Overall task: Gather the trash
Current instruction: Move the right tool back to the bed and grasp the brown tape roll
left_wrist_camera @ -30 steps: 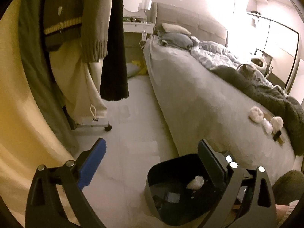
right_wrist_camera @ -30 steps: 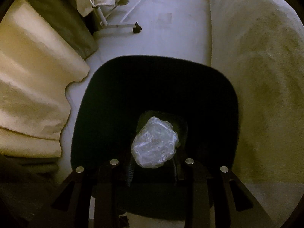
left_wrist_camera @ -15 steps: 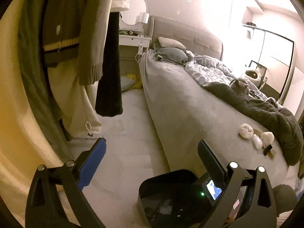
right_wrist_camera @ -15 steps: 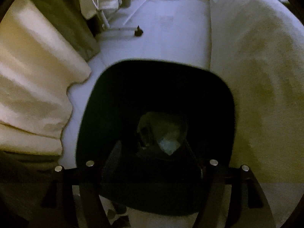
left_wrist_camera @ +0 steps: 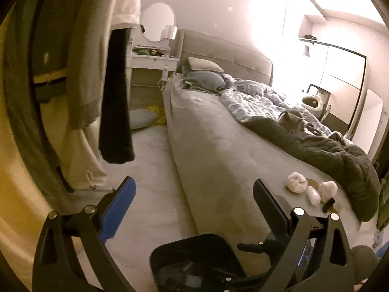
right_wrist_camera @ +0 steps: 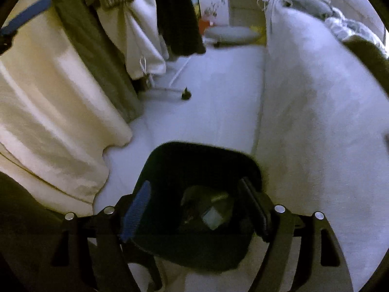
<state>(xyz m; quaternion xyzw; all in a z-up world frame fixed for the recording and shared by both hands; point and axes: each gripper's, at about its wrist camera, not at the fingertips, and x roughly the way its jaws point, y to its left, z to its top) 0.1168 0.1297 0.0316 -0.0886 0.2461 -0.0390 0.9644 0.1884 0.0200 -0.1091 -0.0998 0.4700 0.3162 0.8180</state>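
Both the left claw (left_wrist_camera: pixel 194 204) and right claw (right_wrist_camera: pixel 194 206) hang wide open holding nothing over the black bin (right_wrist_camera: pixel 201 170) beside the bed (left_wrist_camera: pixel 218 150), with crumpled trash (right_wrist_camera: pixel 211 216) sitting down inside the bin.

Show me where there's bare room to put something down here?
Bare grey bedsheet runs from the pillows to the white crumpled tissues; pale floor lies between bed and hanging clothes. The dark rumpled blanket side is crowded.

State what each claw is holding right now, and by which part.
Nothing. The left claw and the right claw are both open and empty; the right one is above the bin.
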